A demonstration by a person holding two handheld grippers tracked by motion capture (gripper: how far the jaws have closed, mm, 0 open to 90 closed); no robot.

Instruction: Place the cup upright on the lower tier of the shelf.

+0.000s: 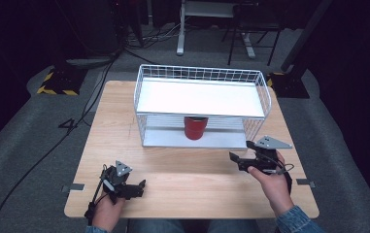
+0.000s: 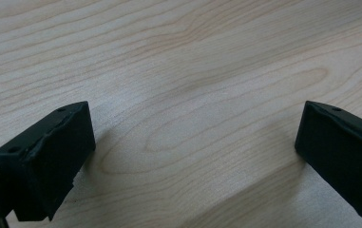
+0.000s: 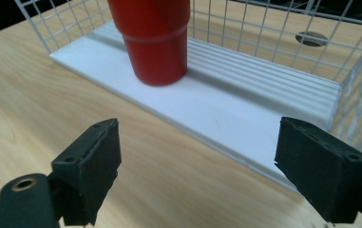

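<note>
A red cup [image 1: 195, 127] stands upright on the lower shelf of a white wire rack [image 1: 202, 69] at the middle of the wooden table [image 1: 182, 179]. My right gripper [image 1: 241, 151] hovers in front of the rack's right part, pointing left toward it, jaws open and empty. In the right gripper view the cup [image 3: 152, 42] stands on the ribbed white shelf [image 3: 245, 104], beyond the gap between my jaws [image 3: 197, 156]. My left gripper [image 1: 140, 188] rests near the table's front left. Its jaws [image 2: 195, 142] stand wide apart over bare wood.
The rack's upper shelf [image 1: 197, 97] is a bare white board with a wire rim. Black cables [image 1: 75, 121] run across the grey floor left of the table. Desk legs and a chair base stand behind the table.
</note>
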